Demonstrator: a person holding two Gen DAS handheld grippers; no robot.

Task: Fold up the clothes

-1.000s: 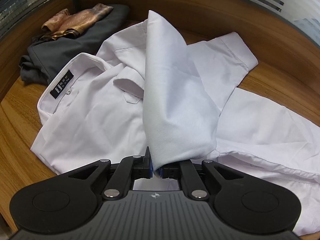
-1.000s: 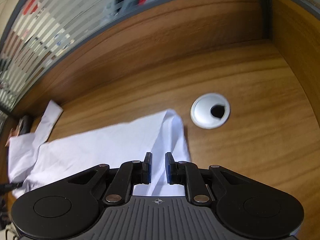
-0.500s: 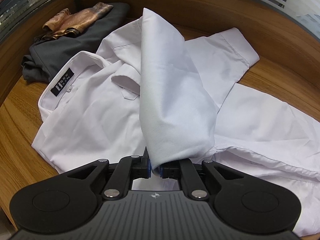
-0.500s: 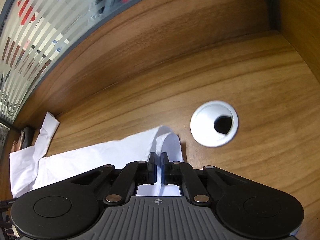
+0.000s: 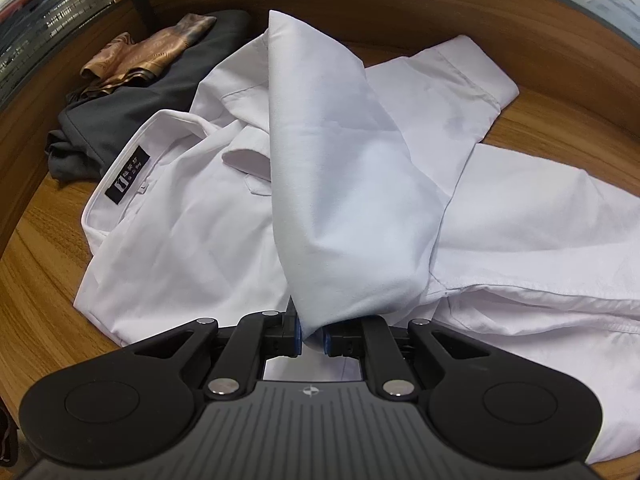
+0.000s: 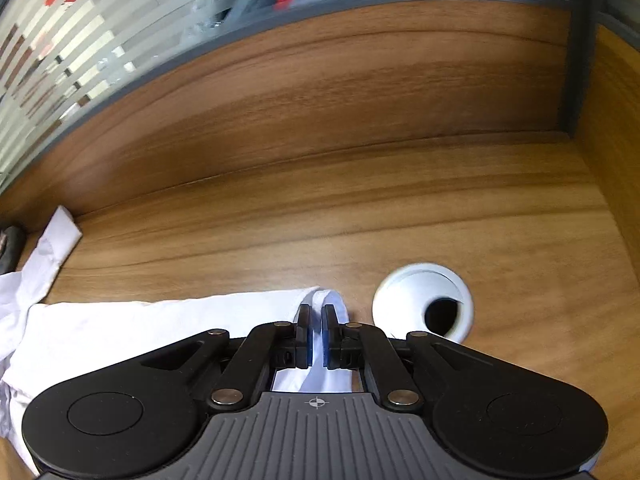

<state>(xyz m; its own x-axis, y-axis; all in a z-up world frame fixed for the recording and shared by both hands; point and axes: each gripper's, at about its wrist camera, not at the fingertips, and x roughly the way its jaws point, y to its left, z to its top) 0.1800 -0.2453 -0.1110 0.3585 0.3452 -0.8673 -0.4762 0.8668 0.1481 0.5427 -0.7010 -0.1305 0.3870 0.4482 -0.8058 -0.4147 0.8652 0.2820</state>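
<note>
Left gripper (image 5: 310, 334): jaws narrow, a raised fold of the white shirt (image 5: 192, 232) pinched between the blue pads. Right gripper (image 6: 317, 334): jaws nearly closed, the shirt's hem corner clamped, just beside a white grommet (image 6: 404, 292) in the desk (image 6: 360, 216). The shirt is spread flat across the desk, collar label upward. Dark trousers (image 5: 132, 104) and a brown scarf (image 5: 148, 52) are piled at the far left corner, against the wooden partition.

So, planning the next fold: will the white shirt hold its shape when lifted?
Probably not. The white shirt drapes limply from the left gripper, so it looks floppy and light. The right gripper pinches a thin hem, which may slip.
</note>
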